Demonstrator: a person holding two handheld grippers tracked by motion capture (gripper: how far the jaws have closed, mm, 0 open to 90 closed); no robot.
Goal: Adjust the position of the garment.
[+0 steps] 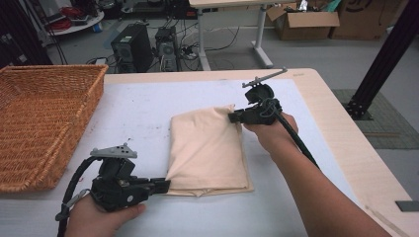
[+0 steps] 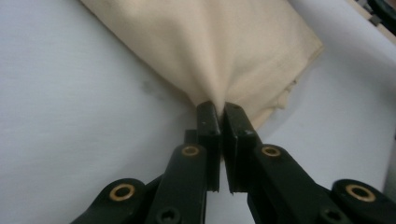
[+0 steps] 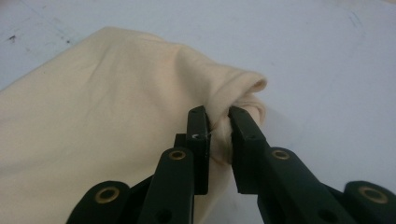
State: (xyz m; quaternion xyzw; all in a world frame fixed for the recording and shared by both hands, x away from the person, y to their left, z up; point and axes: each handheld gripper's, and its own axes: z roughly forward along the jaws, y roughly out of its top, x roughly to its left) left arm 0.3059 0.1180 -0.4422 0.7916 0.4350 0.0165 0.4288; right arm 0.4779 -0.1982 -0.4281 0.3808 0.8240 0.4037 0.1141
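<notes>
A folded cream cloth [image 1: 207, 150] lies in the middle of the white table top [image 1: 143, 108]. My left gripper [image 1: 167, 184] is shut on its near left corner, and in the left gripper view the cloth [image 2: 224, 51] is pinched into a peak between the black pads [image 2: 208, 122]. My right gripper [image 1: 233, 117] is shut on the far right corner. The right gripper view has a bunched fold of the cloth [image 3: 116, 135] squeezed between the two pads [image 3: 198, 126]. A hand holds each gripper.
A large wicker basket [image 1: 42, 118] stands at the table's left edge. The table's bare wooden border [image 1: 341, 133] runs along the right. Behind the table are computer towers [image 1: 132, 47], a desk frame and cardboard boxes [image 1: 306, 22].
</notes>
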